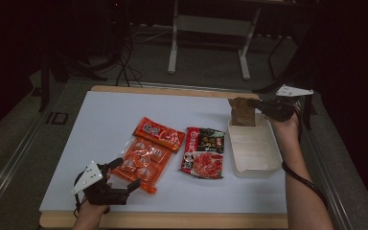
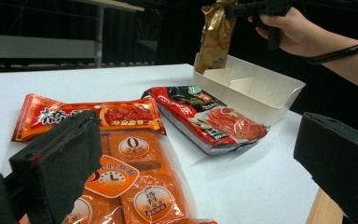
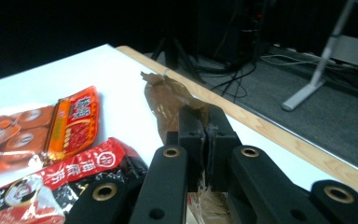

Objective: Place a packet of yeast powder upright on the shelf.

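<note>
At the upper right of the high view, our right gripper [image 1: 258,104] clenches a brown pouch [image 1: 242,112] upright over the white tray [image 1: 254,165], while our left gripper [image 1: 126,176] gapes beside the orange packet [image 1: 146,154].

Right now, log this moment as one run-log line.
right gripper: shut on brown packet, over far end of white bin | left gripper: open, at orange packet | red-black packet: flat on table

The right gripper [image 1: 256,103] holds a brown packet [image 1: 242,112] upright over the white tray's [image 1: 256,160] far end.
</note>
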Demonstrator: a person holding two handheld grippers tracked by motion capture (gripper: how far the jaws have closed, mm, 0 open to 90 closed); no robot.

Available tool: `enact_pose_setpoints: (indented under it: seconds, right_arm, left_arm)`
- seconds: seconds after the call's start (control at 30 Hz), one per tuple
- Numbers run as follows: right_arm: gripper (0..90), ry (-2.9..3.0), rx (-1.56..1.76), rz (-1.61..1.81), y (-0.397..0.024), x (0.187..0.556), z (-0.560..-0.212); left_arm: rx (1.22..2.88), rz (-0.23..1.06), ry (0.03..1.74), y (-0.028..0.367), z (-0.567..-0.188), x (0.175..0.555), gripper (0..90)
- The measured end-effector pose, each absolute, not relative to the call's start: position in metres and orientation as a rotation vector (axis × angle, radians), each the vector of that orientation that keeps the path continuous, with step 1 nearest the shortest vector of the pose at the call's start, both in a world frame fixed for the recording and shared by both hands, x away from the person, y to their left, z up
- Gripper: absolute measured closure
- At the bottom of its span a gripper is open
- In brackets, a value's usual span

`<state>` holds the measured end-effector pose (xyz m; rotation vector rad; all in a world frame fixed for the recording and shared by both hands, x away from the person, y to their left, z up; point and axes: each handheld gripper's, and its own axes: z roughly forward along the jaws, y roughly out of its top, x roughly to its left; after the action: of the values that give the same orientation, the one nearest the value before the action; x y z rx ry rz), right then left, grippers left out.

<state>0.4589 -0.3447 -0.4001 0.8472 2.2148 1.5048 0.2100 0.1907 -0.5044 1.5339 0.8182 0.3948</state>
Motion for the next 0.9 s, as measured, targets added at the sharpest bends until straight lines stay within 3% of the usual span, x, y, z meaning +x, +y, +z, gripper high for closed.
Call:
enact_pose_setpoints:
  seconds: [0.33, 0.47, 0.9]
  right_arm:
    - [86.2, 2.173, 0.984, 1.39, -0.365, 0.457, -0.417]
    - [77.1, 2.154, 1.037, 1.392, -0.371, 0.455, -0.417]
    - [65.8, 2.069, 0.99, 1.514, -0.376, 0.435, -0.385]
  left_arm:
    - [1.541, 0.394, 0.824, 0.19, -0.506, 0.211, 1.6]
    - [1.525, 0.384, 0.83, 0.19, -0.506, 0.211, 1.6]
    - [1.533, 0.366, 0.809, 0.187, -0.505, 0.212, 1.6]
